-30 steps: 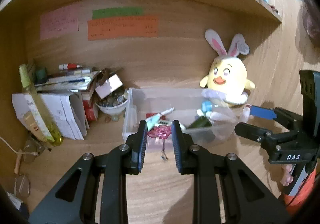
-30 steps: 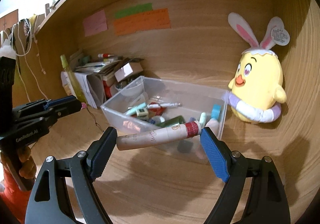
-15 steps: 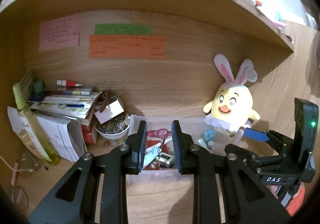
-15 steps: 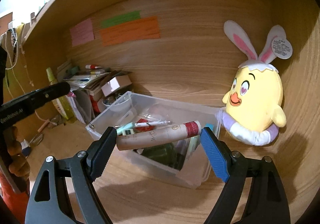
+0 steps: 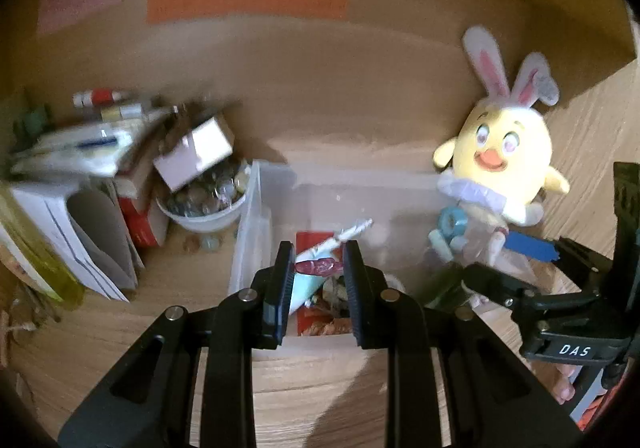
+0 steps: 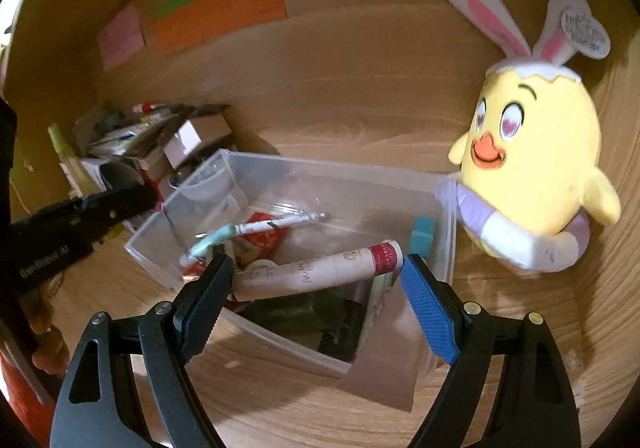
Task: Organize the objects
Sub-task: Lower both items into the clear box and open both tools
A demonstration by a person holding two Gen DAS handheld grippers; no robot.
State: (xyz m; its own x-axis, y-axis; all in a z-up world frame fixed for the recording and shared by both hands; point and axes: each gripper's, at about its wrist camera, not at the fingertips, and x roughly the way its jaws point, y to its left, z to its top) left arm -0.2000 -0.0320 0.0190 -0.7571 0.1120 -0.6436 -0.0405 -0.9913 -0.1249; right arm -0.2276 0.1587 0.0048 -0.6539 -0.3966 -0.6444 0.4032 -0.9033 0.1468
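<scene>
A clear plastic bin [image 5: 256,224] [image 6: 400,180] stands on the wooden desk and holds pens, a red packet and other small items. My left gripper [image 5: 316,268] is shut on a small pink charm [image 5: 318,268] and holds it over the bin's near left part. My right gripper [image 6: 316,280] is shut on a long beige tube with a red band [image 6: 320,274], held crosswise over the bin's near right part. The right gripper also shows at the right of the left wrist view [image 5: 516,260].
A yellow chick plush with bunny ears [image 5: 500,164] [image 6: 532,168] sits right of the bin against the wall. A white bowl of small items [image 5: 204,204], a small box [image 5: 194,156] and stacked books and papers [image 5: 76,168] stand at the left.
Both grippers have moved forward and down over the bin with their objects still held. The bin now lies directly under the fingertips in both views.
</scene>
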